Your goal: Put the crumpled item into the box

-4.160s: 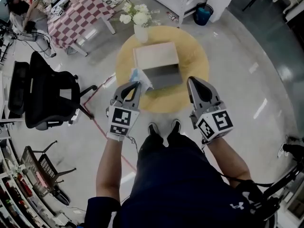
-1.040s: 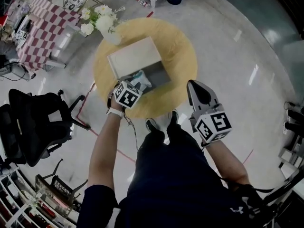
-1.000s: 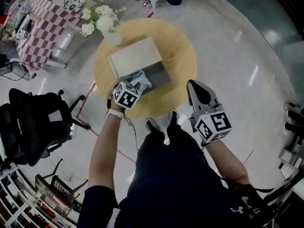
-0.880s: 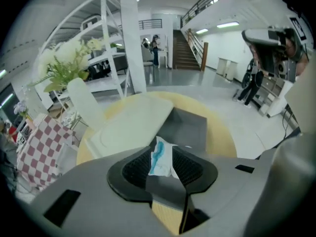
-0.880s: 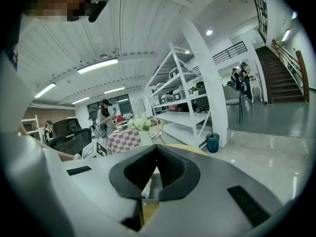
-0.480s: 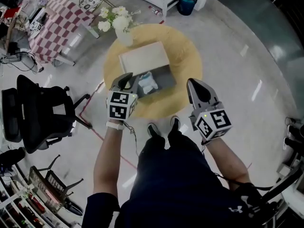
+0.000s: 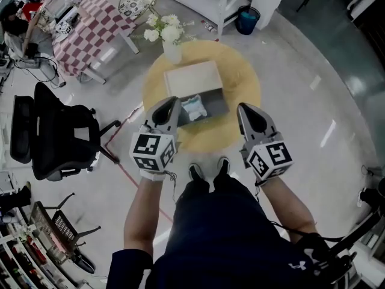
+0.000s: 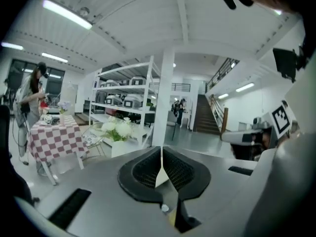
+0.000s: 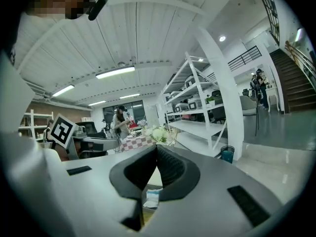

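Only in the head view is the whole layout seen: the crumpled item (image 7: pixel 194 108), pale blue and white, lies inside the open box (image 7: pixel 215 103) on the round yellow tabletop (image 7: pixel 243 77). The left claw (image 7: pixel 169 103) is held at the box's near left and the right claw (image 7: pixel 247 110) at its near right, both clear of it. In the left gripper view the left claw (image 8: pixel 161 154) is seen closed, its jaws having just been closing with nothing between them, and white shelving (image 8: pixel 129 100) is shown beyond. In the right gripper view the right claw (image 9: pixel 157 150) is likewise closed and empty, and the crumpled item (image 9: pixel 152 198) is glimpsed below its jaws. A vase of white flowers (image 7: pixel 169 36) stands at the tabletop's far edge. A glossy pale floor (image 7: pixel 301 101), a black office chair (image 7: pixel 54 131) and a checked table (image 7: pixel 90 24) are seen around it.
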The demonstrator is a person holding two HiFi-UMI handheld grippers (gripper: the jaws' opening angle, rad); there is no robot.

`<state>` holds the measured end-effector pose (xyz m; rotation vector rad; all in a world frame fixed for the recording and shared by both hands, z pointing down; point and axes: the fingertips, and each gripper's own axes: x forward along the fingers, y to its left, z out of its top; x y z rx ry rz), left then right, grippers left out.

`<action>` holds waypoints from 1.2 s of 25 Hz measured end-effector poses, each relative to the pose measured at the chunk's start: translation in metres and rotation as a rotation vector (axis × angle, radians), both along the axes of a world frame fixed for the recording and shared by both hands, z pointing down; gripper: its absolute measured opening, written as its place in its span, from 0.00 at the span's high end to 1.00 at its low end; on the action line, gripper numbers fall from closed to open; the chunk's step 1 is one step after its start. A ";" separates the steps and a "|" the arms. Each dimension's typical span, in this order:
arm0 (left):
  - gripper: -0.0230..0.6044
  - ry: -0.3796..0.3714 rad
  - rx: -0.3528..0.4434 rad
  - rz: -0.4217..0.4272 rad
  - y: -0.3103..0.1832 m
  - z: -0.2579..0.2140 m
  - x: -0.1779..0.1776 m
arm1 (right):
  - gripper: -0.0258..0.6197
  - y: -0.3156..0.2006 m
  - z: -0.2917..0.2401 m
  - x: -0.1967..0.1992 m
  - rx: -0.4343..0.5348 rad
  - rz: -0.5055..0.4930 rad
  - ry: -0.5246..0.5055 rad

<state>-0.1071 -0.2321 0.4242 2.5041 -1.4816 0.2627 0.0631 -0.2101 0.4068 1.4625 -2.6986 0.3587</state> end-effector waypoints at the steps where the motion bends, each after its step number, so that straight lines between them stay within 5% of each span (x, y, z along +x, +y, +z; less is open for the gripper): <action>1: 0.92 0.044 0.011 -0.016 0.004 -0.009 -0.003 | 0.96 0.001 -0.002 -0.001 0.004 -0.004 0.001; 4: 0.93 0.110 0.060 -0.064 0.013 -0.033 -0.016 | 0.96 0.003 -0.008 -0.004 0.017 -0.012 0.001; 15: 0.94 0.146 0.187 -0.168 0.039 -0.084 -0.045 | 0.96 0.009 -0.037 -0.014 0.079 -0.027 -0.007; 30: 0.93 0.113 0.316 -0.203 0.065 -0.130 -0.044 | 0.96 0.026 -0.085 -0.016 0.197 -0.052 -0.035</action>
